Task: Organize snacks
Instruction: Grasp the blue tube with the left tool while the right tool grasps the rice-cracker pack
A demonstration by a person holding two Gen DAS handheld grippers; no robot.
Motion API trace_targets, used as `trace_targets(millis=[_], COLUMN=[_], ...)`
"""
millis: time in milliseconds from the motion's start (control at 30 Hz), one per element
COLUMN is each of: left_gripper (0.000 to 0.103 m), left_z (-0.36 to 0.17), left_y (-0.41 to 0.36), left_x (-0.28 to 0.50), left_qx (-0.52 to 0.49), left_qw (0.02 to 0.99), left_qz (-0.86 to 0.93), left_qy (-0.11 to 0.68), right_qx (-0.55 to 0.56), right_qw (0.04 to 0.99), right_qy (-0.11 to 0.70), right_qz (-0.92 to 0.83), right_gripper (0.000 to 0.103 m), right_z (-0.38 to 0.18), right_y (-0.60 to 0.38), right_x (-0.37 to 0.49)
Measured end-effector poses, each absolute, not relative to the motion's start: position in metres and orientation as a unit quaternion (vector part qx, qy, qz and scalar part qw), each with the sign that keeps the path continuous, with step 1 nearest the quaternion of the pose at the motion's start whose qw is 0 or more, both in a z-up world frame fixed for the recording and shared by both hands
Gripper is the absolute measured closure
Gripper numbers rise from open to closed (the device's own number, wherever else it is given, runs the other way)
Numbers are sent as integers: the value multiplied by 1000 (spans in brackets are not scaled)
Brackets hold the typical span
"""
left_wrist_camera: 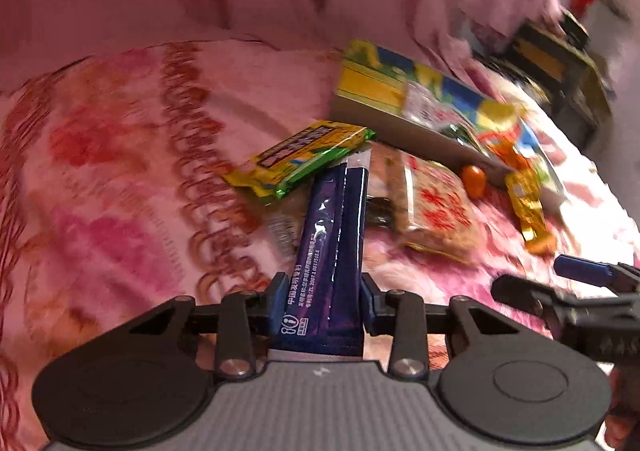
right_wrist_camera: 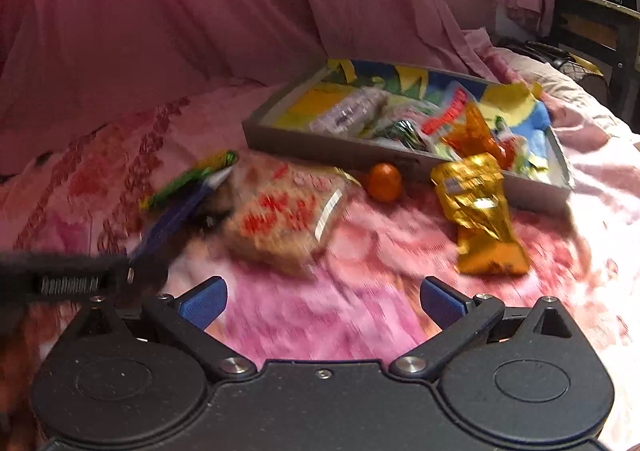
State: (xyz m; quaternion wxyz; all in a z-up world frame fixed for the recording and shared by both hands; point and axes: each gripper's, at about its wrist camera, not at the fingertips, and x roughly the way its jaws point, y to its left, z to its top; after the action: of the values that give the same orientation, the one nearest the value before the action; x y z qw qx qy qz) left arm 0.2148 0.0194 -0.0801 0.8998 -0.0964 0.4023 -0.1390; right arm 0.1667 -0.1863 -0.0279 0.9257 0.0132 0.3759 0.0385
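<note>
A long dark blue snack stick pack [left_wrist_camera: 334, 235] is pinched near its bottom end between the two blue pads of the left gripper [left_wrist_camera: 323, 301]. Its far end is lifted over the other snacks on the bed. The right gripper [right_wrist_camera: 322, 301] is spread wide and nothing is held in it.

The step in hand seems to be carrying the blue pack to the grey tray [right_wrist_camera: 400, 157], where some snacks are already kept. To do it well, the pack should be kept tight in the pads, because it is thin and slippery and is only held at one end. It should be lifted clear of the yellow and green bar [left_wrist_camera: 300, 161] just beside its tip, so that the bar is not dragged along. Then it should be laid flat inside the tray, not on the rim.

Still outside the tray are a clear bag of brown crispy cakes with red letters [right_wrist_camera: 286, 217], a small orange fruit [right_wrist_camera: 385, 182] and a gold wrapper [right_wrist_camera: 482, 213] that leans on the tray wall.

Everything is spread on a soft pink flowered blanket [right_wrist_camera: 304, 315], so things may tip or sink. Pink curtains [right_wrist_camera: 180, 11] are hung behind. A dark shelf [right_wrist_camera: 600, 31] is seen far right, but it is blurry.
</note>
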Motion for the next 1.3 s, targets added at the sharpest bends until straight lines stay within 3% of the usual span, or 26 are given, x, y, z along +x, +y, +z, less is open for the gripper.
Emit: trace_targets(millis=[500, 600, 700, 767, 833, 1300], left_gripper=[63, 63, 63, 63, 63, 63], left_z=[-89, -89, -90, -89, -87, -69], left_y=[37, 37, 36, 33, 30, 0], left_x=[220, 220, 221, 219, 217, 191], left_qx=[-162, -163, -163, -158, -147, -117], left_qw=[890, 891, 892, 894, 896, 890], left_qz=[-134, -133, -131, -128, -125, -96], left_qy=[404, 403, 400, 399, 399, 429], right_qx=[135, 119, 90, 76, 48, -14], right_qw=[863, 858, 866, 870, 872, 869], right_qy=[486, 498, 491, 487, 486, 486], right_qz=[-32, -39, -24, -11, -2, 95], right_gripper=[1, 1, 4, 18, 25, 28], right_z=[-50, -57, -58, -57, -55, -46], right_y=[-167, -161, -157, -159, -163, -211], right_x=[275, 281, 274, 268, 259, 172])
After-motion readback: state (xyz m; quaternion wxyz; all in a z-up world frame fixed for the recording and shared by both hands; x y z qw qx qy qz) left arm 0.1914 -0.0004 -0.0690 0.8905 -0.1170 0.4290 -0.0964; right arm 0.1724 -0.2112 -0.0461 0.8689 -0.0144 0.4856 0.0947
